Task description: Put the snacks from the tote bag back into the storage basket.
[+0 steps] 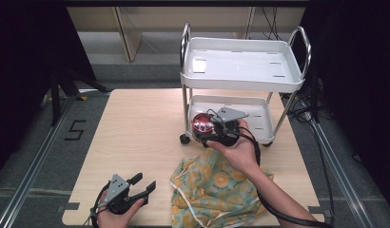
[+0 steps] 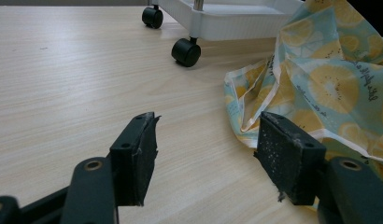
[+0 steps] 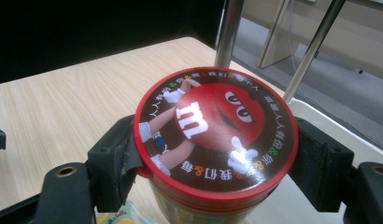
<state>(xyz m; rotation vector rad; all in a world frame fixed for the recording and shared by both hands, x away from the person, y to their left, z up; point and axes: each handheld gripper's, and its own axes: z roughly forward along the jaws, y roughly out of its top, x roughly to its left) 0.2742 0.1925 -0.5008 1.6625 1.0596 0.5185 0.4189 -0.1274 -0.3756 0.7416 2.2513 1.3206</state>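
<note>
Step in hand looks like carry-to-cart: your right tool (image 1: 217,134) is clamped on the candy tub (image 3: 216,135) at its red lid, held above the bench (image 1: 136,133) at the cart's (image 1: 240,78) 7 o'clock corner, tub just short of the lower tray (image 1: 264,124). Left tool (image 2: 206,156) gapes with nothing in it, low at 7 o'clock on the bench, fruit-print cloth (image 1: 212,187) just beside it. Next: push toward 1 o'clock past the chrome post, lower onto the tray, then release.
</note>
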